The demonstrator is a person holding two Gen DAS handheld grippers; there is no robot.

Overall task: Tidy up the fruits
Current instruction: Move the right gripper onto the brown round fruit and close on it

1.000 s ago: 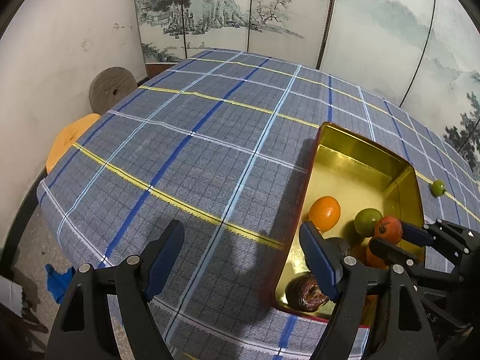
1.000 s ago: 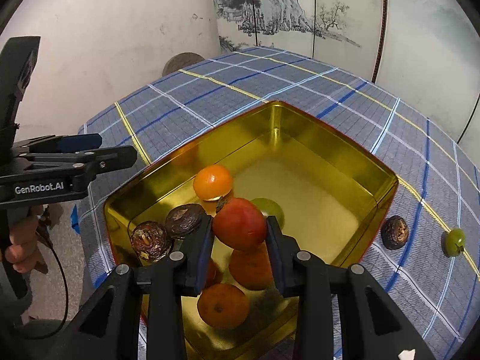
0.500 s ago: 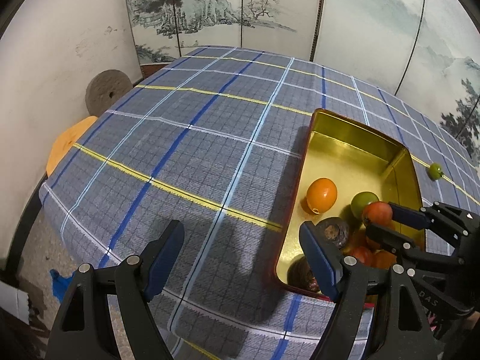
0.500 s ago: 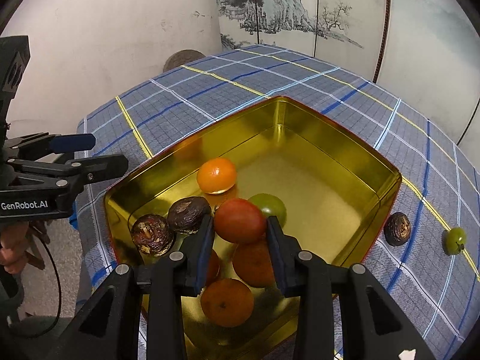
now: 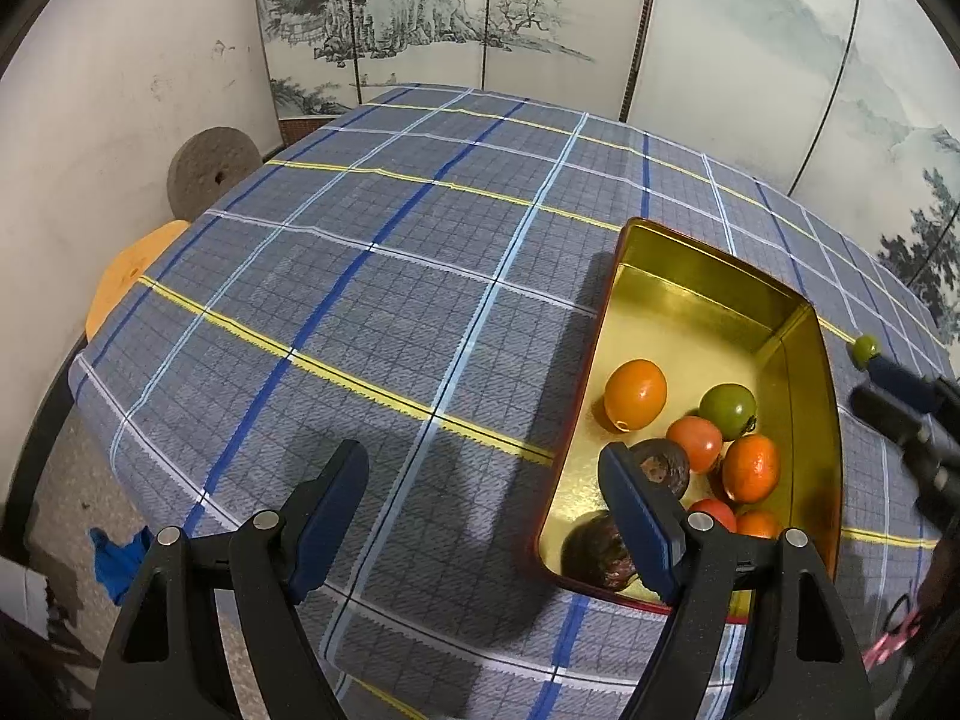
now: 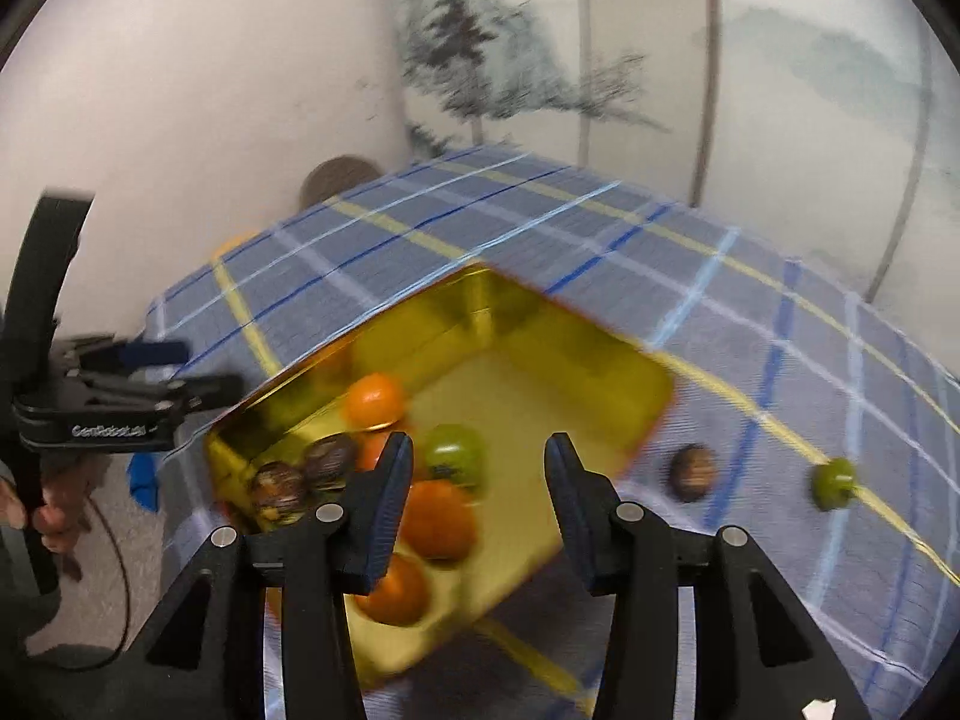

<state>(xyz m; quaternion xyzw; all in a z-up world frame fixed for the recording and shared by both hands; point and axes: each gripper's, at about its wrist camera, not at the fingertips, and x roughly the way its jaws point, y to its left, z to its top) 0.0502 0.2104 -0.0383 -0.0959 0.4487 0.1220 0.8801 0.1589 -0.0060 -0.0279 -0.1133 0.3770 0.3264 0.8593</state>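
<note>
Fruits point(image 5: 696, 441) fill tin point(image 5: 810, 372); right gripper point(image 6: 477, 462) opening (empty), left gripper point(image 5: 483, 483) apart.

Mixed fruits point(image 5: 696, 441) in gold tin point(image 5: 816, 372)

— Your left wrist view is sharp and evenly lit from above, with soft shadows on the tablecloth point(image 5: 372, 300).
— And the right?
— Smeared by motion blur; both bend at the fisheye edges, and the gold tin point(image 5: 804, 372) glares.
</note>
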